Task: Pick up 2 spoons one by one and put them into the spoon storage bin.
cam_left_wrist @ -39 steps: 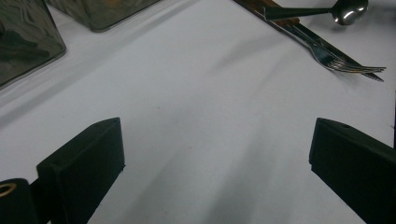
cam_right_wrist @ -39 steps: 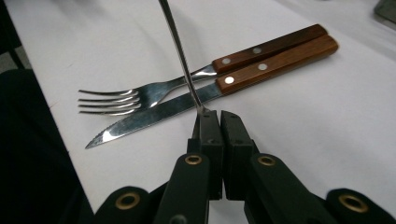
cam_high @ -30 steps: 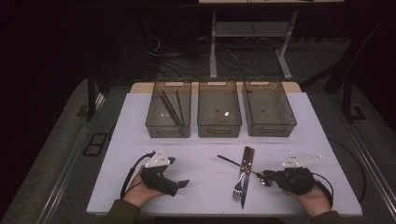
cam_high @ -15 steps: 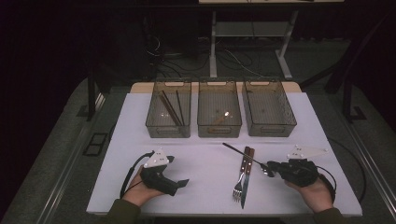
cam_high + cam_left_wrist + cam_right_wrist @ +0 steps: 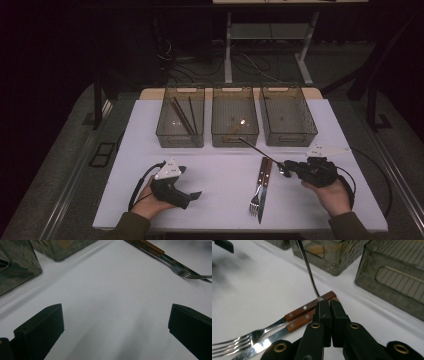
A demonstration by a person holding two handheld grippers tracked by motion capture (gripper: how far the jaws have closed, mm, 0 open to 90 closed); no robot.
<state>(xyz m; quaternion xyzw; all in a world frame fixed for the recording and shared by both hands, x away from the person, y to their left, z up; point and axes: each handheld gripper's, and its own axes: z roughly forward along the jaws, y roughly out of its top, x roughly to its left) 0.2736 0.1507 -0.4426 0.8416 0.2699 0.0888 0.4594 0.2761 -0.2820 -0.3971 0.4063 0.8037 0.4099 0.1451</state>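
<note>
My right gripper (image 5: 286, 169) is shut on one end of a slim metal utensil (image 5: 260, 151), held just above the table at the right. The utensil (image 5: 308, 270) slants away from the closed jaws (image 5: 329, 302) toward the middle bin, and its far end is cut off in the right gripper view. Below it lie a wooden-handled fork (image 5: 256, 192) and knife (image 5: 265, 190), side by side. My left gripper (image 5: 195, 194) rests on the table at the front left. It is open (image 5: 115, 322), with bare tabletop between the jaws.
Three clear bins stand in a row at the back of the white table (image 5: 220, 175). The left bin (image 5: 180, 137) holds dark chopsticks (image 5: 182, 115); the middle bin (image 5: 235, 137) holds a small item; the right bin (image 5: 290, 137) has a ribbed bottom.
My right gripper has risen and drawn to the right with the slim utensil, lifting it off the table beside the fork and knife. The left gripper has stayed put.
</note>
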